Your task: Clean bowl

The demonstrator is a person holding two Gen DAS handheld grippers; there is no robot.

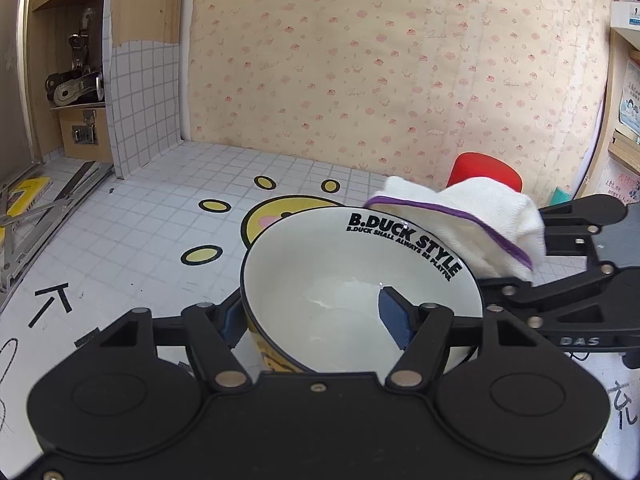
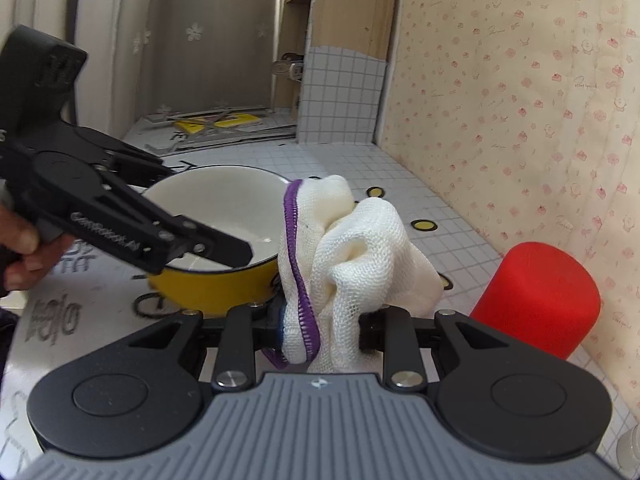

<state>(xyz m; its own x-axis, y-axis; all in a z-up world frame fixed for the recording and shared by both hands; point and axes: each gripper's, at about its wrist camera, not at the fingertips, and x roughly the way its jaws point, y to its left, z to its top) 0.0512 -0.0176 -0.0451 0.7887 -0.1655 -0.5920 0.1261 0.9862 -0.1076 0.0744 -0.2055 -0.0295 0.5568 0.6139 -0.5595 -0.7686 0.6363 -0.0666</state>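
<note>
The bowl [image 1: 340,280], white inside with black lettering and yellow outside, fills the middle of the left wrist view. My left gripper [image 1: 312,308] is shut on the bowl's wall, one finger outside and the other inside. The bowl [image 2: 216,204] shows tilted in the right wrist view, with the left gripper [image 2: 204,212] reaching in from the left. My right gripper [image 2: 320,320] is shut on a bunched white cloth [image 2: 352,256] with a purple hem. The cloth [image 1: 460,224] hangs just beyond the bowl's right rim, held by the right gripper [image 1: 540,252].
A red cup [image 2: 536,300] stands to the right, near the patterned wall [image 2: 520,120]. The tiled table top [image 1: 140,220] carries yellow duck stickers. Metal rails and a yellow item [image 2: 216,122] lie at the far end beside a wooden shelf [image 1: 76,80]. A person's hand [image 2: 24,248] holds the left gripper.
</note>
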